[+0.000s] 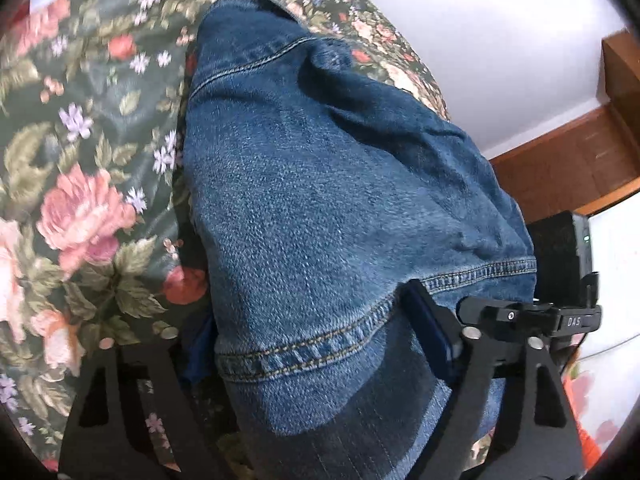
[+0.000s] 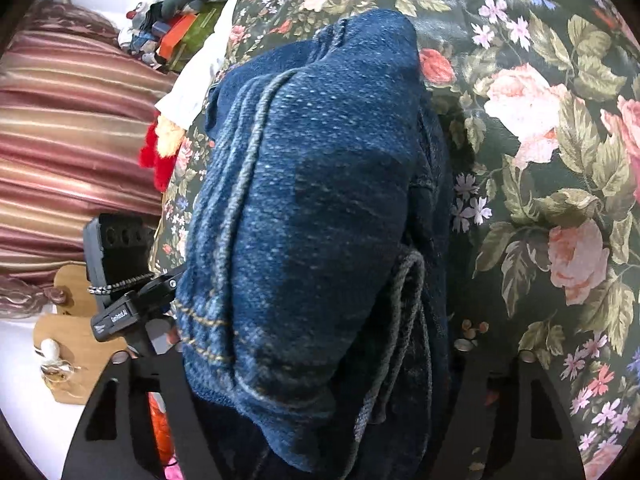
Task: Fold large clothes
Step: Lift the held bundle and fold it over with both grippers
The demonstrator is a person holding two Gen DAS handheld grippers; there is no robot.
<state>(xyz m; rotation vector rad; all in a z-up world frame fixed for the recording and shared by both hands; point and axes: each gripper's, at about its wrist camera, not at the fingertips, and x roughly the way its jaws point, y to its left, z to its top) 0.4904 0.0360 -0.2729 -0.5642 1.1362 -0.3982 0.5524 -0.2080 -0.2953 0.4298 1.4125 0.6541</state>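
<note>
Denim garment [image 1: 320, 200] on floral bedspread [image 1: 80, 160], bunched between both tools' part-open jaws, fingertips hidden, grip unclear

- My left gripper [image 1: 296, 344] straddles a fold of the blue denim garment [image 1: 320, 200]; the cloth fills the gap between my fingers [image 1: 424, 328].
- The floral bedspread [image 1: 80, 160] lies under the garment.
- A wooden ledge [image 1: 568, 160] sits beyond the garment's right edge.
</note>
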